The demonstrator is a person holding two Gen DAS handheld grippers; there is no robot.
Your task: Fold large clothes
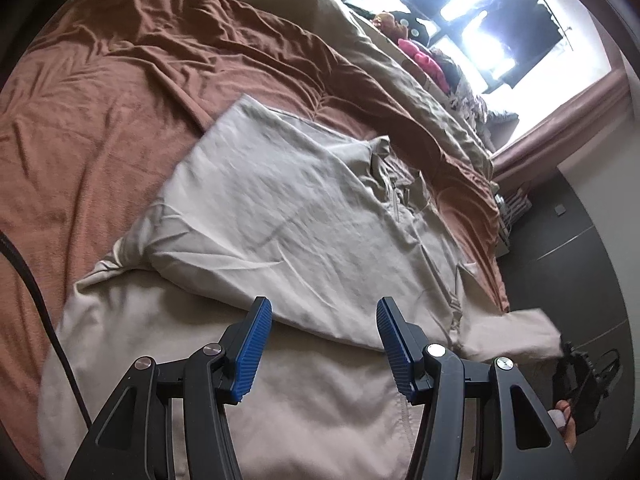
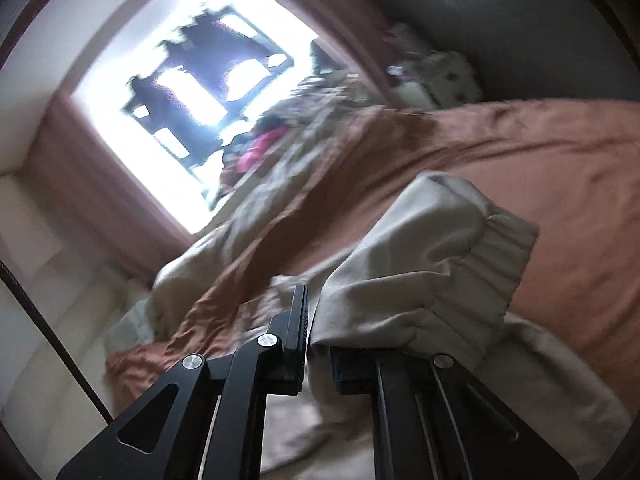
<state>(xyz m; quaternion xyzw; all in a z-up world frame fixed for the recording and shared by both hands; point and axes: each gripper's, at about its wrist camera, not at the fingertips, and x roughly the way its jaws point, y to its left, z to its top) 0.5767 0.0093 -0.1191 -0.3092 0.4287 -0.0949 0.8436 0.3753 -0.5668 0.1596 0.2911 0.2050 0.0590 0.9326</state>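
A large beige jacket (image 1: 280,216) lies spread on the bed, partly folded over itself, with its zipper (image 1: 396,200) showing at the right. My left gripper (image 1: 323,308) hovers open just above the jacket's near part, blue pads (image 1: 252,344) apart with nothing between them. My right gripper (image 2: 316,320) is shut on a beige sleeve (image 2: 432,248), which is lifted off the bed, its elastic cuff (image 2: 508,248) drooping over the right finger. In the left wrist view that sleeve (image 1: 516,332) stretches off the bed's right edge to the right gripper (image 1: 576,364).
A wrinkled brown sheet (image 1: 100,100) covers the bed. An olive blanket (image 1: 400,72) runs along its far side. Beyond it lie pink and patterned clothes (image 1: 424,56) under a bright window (image 1: 500,20). Dark floor (image 1: 560,240) lies right of the bed. A black cable (image 1: 40,300) hangs at left.
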